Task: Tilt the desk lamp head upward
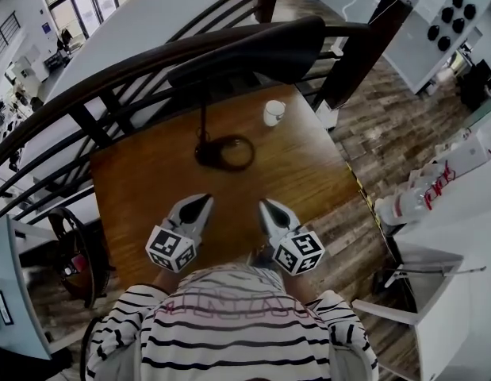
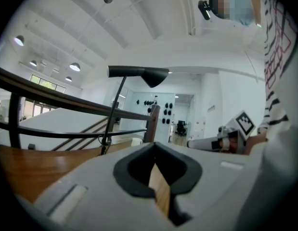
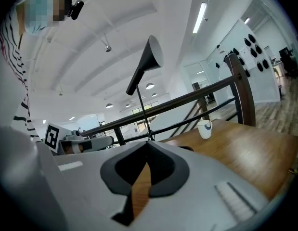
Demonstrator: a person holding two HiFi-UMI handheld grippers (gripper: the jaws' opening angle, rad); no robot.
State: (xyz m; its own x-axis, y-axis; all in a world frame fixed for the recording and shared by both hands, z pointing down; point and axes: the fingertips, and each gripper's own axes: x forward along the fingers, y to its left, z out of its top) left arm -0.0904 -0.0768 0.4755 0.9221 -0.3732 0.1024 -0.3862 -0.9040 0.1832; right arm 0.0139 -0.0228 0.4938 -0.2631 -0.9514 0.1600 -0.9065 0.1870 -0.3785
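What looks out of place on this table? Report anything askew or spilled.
Nothing stands out. The lamp stands upright on the wooden table, the white cup sits upright apart from it, and nothing is spilled.

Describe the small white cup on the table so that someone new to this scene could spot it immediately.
Start at the wooden table that sits against the dark railing. Toward its far edge, just right of the black desk lamp, stands the small white cup. It is the only white thing on the tabletop, pale and squat beside the tall dark lamp.
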